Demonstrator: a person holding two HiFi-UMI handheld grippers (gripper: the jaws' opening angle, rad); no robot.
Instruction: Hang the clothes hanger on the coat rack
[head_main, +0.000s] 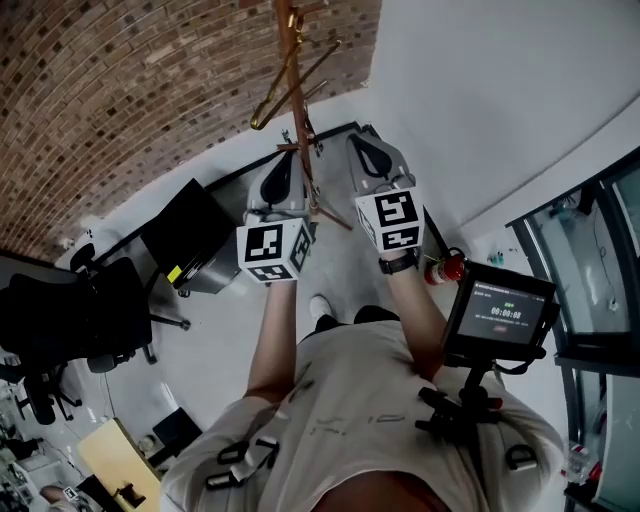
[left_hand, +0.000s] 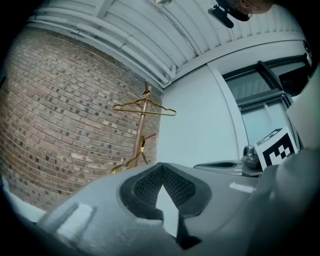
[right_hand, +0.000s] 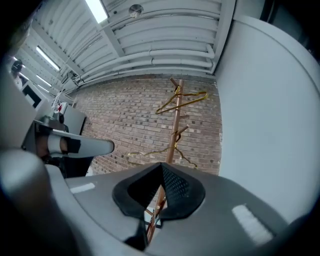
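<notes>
A wooden coat rack (head_main: 299, 120) stands by the corner where the brick wall meets the white wall. A gold wire hanger (head_main: 292, 82) hangs on its upper pegs, and a second gold hanger (left_hand: 131, 161) hangs lower down. In the left gripper view the top hanger (left_hand: 145, 107) sits near the pole's tip; in the right gripper view it (right_hand: 181, 101) does too. My left gripper (head_main: 284, 165) and right gripper (head_main: 366, 145) are raised side by side, short of the rack. Both are shut with nothing between the pads (left_hand: 150, 187) (right_hand: 175, 187).
A black office chair (head_main: 70, 315) and a black cabinet (head_main: 190, 235) stand to the left. A red fire extinguisher (head_main: 447, 268) sits by the white wall. A small screen on a stand (head_main: 500, 312) is at my right, beside a glass door (head_main: 600, 260).
</notes>
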